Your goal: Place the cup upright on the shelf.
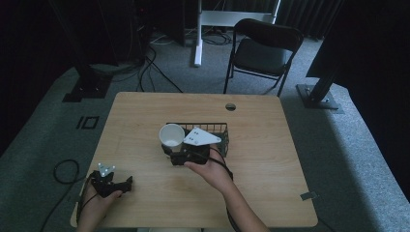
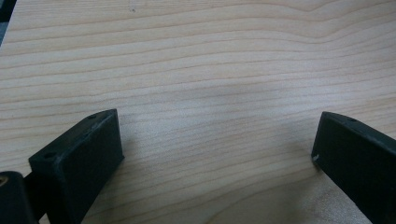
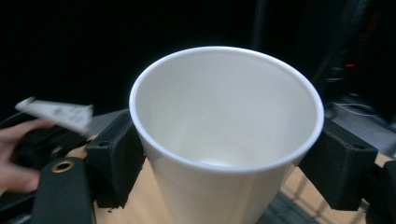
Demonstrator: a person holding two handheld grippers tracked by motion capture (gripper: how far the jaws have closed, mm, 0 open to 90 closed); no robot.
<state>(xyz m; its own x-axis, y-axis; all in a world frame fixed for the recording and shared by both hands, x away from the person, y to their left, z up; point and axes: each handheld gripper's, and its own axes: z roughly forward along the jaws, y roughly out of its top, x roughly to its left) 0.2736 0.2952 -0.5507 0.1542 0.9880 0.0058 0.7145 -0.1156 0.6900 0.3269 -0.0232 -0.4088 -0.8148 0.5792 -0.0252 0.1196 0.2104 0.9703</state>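
Note:
A white paper cup [image 1: 172,136] is held upright at the left end of a black wire basket [image 1: 221,128] in the middle of the wooden table [image 1: 270,159]. My right gripper [image 1: 170,148] is shut on the cup. In the right gripper view, the cup [image 3: 224,116] is empty and both black jaws press its sides low down, with my right gripper [image 3: 229,177] around it. My left gripper [image 1: 126,185] rests near the table's front left corner. In the left gripper view, my left gripper [image 2: 215,154] stands open over bare wood with nothing between its jaws.
A black folding chair [image 1: 263,48] stands beyond the table's far edge. A round cable hole [image 1: 230,107] sits near that edge. A cable [image 1: 65,171] loops on the floor at the left. Basket wire [image 3: 289,200] shows below the cup.

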